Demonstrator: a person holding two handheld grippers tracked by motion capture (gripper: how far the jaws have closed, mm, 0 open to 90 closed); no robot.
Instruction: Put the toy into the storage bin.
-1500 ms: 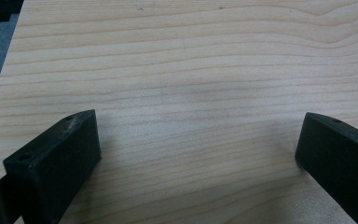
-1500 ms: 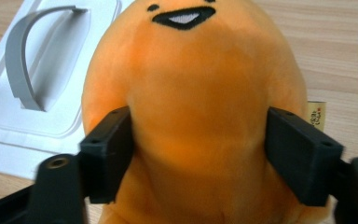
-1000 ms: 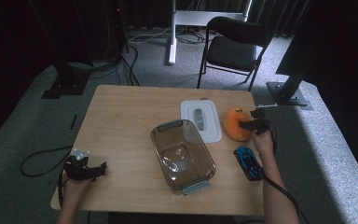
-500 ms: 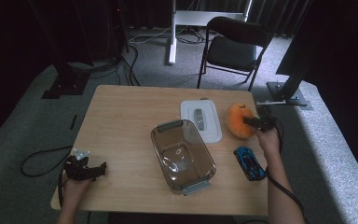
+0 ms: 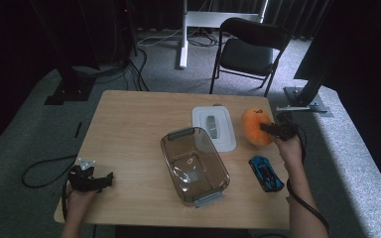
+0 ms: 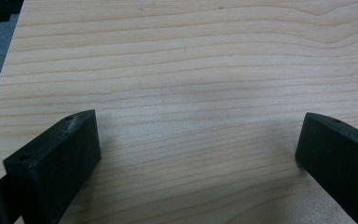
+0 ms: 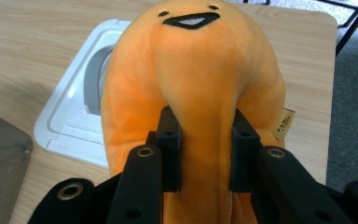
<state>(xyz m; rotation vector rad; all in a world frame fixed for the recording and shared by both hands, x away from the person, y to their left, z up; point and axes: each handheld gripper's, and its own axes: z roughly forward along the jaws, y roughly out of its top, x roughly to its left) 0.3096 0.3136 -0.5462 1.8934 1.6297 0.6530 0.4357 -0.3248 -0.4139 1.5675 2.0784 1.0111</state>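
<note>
My right gripper is clamping the orange plush toy: a narrow fold of its body is sitting squarely between my two jaws, and both pads are pressing into the fabric from either side. The toy's bulk is bulging forward past the jaw tips, its stitched face pointing away from me. In the high view, the orange plush toy is sitting at the far right part of the table, just beside the white lid. The clear container is lying at the table's middle and the blue toy car near my right forearm. My left gripper is resting at the near left corner, jaws standing wide apart over bare wood.
</note>
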